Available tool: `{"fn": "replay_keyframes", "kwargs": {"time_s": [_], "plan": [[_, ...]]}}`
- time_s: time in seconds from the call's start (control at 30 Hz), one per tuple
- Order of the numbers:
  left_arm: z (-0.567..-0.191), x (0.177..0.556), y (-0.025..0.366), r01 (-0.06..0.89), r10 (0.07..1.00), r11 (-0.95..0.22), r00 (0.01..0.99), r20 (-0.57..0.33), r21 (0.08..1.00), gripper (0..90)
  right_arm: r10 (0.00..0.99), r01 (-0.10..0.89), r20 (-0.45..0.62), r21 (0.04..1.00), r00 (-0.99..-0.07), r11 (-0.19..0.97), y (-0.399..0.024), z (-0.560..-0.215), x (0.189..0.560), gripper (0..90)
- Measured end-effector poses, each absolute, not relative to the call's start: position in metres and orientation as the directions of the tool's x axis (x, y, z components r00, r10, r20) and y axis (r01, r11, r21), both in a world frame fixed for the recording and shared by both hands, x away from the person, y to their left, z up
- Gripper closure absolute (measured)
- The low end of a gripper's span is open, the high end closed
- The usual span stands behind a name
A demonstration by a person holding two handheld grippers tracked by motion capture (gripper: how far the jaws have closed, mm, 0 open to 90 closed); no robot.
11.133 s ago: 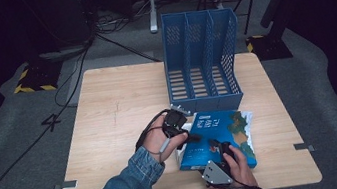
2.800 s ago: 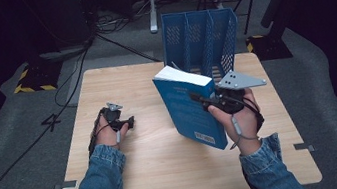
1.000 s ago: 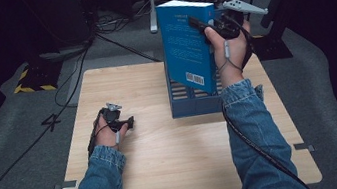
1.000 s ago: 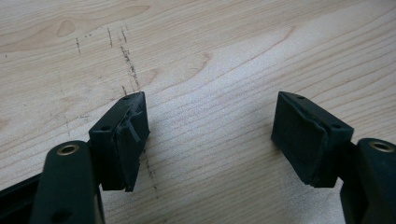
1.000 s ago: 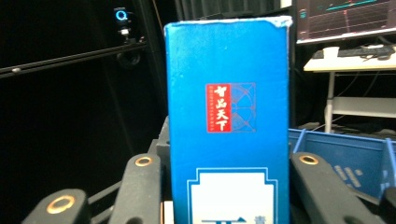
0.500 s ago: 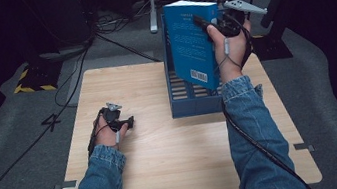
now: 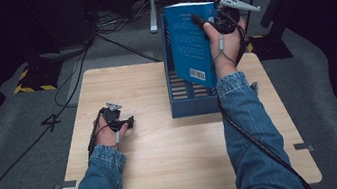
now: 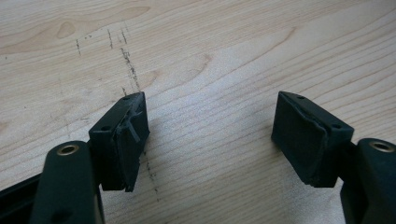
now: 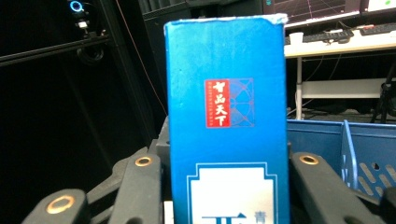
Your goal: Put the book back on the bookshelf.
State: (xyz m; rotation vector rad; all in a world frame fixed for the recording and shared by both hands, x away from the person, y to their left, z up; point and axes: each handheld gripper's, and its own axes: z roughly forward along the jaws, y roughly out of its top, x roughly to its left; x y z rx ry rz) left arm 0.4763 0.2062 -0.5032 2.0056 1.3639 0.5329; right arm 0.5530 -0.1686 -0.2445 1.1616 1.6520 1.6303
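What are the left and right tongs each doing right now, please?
Left tongs: open, holding nothing, low over the wooden table.
Right tongs: closed on the blue book, held upright at the blue file rack.

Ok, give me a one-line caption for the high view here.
Right gripper holds a blue book upright over the blue file rack; left gripper rests open on the wooden table.

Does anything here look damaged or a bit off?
Slightly. The left gripper's black pad looks torn and peeling. Dark scuff marks streak the wooden table. The blue book's top corner looks frayed.
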Motion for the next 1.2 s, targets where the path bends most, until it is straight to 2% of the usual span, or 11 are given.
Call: {"fn": "replay_keyframes", "kwargs": {"time_s": [0.47, 0.73, 0.87, 1.2], "plan": [[-0.503, 0.476, 0.206, 0.663, 0.925, -0.250, 0.378, -0.027, 0.705, 27.5, 0.876, 0.126, 0.176, 0.983, -0.450, -0.133, -0.142, -0.252, 0.569, 61.6], [-0.503, 0.476, 0.206, 0.663, 0.925, -0.251, 0.379, -0.027, 0.706, 27.5, 0.894, 0.115, 0.166, 0.985, -0.416, -0.130, -0.130, -0.262, 0.582, 61.6], [-0.503, 0.477, 0.206, 0.662, 0.925, -0.255, 0.379, -0.021, 0.705, 27.5, 0.907, 0.085, 0.108, 0.993, -0.408, -0.080, -0.118, -0.271, 0.585, 61.4], [-0.503, 0.476, 0.206, 0.663, 0.926, -0.250, 0.377, -0.026, 0.706, 27.4, 0.912, 0.077, 0.094, 0.995, -0.398, -0.068, -0.108, -0.285, 0.581, 60.6]]}}
